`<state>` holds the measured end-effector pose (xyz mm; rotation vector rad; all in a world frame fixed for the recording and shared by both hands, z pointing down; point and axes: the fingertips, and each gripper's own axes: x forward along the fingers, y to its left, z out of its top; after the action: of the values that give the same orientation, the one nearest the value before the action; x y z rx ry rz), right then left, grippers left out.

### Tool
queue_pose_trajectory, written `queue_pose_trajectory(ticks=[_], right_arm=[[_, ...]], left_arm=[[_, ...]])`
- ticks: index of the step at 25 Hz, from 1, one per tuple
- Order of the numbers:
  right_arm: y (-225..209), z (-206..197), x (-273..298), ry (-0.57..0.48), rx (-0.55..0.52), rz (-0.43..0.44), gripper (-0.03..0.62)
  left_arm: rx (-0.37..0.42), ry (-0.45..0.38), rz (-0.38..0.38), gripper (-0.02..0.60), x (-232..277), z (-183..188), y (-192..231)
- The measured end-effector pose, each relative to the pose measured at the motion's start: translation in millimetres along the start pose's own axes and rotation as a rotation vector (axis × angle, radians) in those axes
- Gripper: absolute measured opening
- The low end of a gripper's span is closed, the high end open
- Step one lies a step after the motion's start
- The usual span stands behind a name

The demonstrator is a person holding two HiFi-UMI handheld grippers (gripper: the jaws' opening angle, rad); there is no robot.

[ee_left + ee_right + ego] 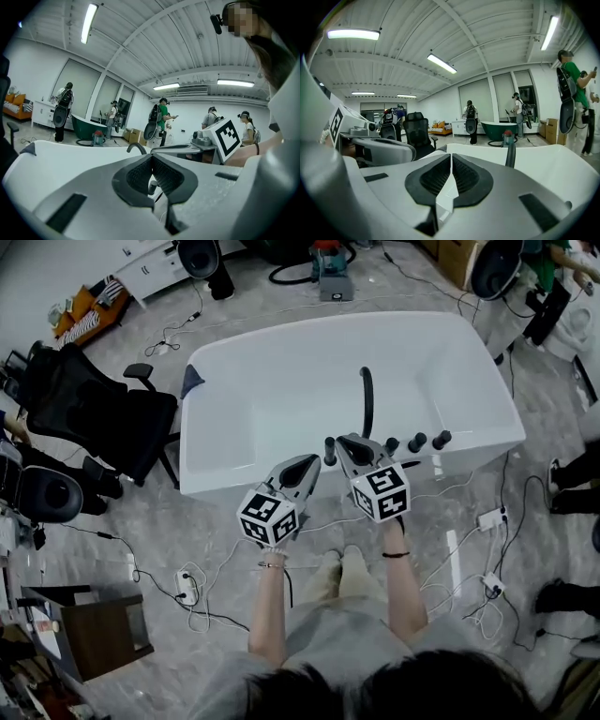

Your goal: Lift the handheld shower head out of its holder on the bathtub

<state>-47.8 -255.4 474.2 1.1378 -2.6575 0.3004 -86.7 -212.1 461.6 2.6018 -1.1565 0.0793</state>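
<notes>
The white bathtub (281, 381) fills the middle of the head view. On its near rim stands a short black upright piece, the handheld shower head (329, 451) in its holder, with a curved black spout (366, 399) behind it. My left gripper (311, 462) hovers just left of the shower head, its jaws shut and empty. My right gripper (345, 441) is just right of it, also shut and empty. The left gripper view shows the pads (140, 176) closed, the spout (136, 147) beyond them and a small dark cylinder (152, 186) below. The right gripper (451, 176) faces the tub rim and spout (510, 154).
Three black knobs (415, 441) line the rim to the right of the spout. A black office chair (103, 418) stands left of the tub. Cables and power strips (187, 585) lie on the grey floor. Several people and a green tub (504, 129) are farther off.
</notes>
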Motion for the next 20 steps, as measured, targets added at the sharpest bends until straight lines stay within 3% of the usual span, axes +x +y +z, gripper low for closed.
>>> queue_pose_trajectory(ticks=[7,9,20], right_arm=[[-18,-40,36,0.038,0.019,0.030,0.005],[-22,-53,44,0.056,0.017,0.040,0.052],[-33,-118,82,0.142,0.024,0.067,0.131]], left_arm=[[-0.053,0.016,0.031,0.005,20,-34,27],[-0.075,0.016,0.045,0.005,25,-46,34],[-0.119,0.056,0.066,0.005,46,-95,60]])
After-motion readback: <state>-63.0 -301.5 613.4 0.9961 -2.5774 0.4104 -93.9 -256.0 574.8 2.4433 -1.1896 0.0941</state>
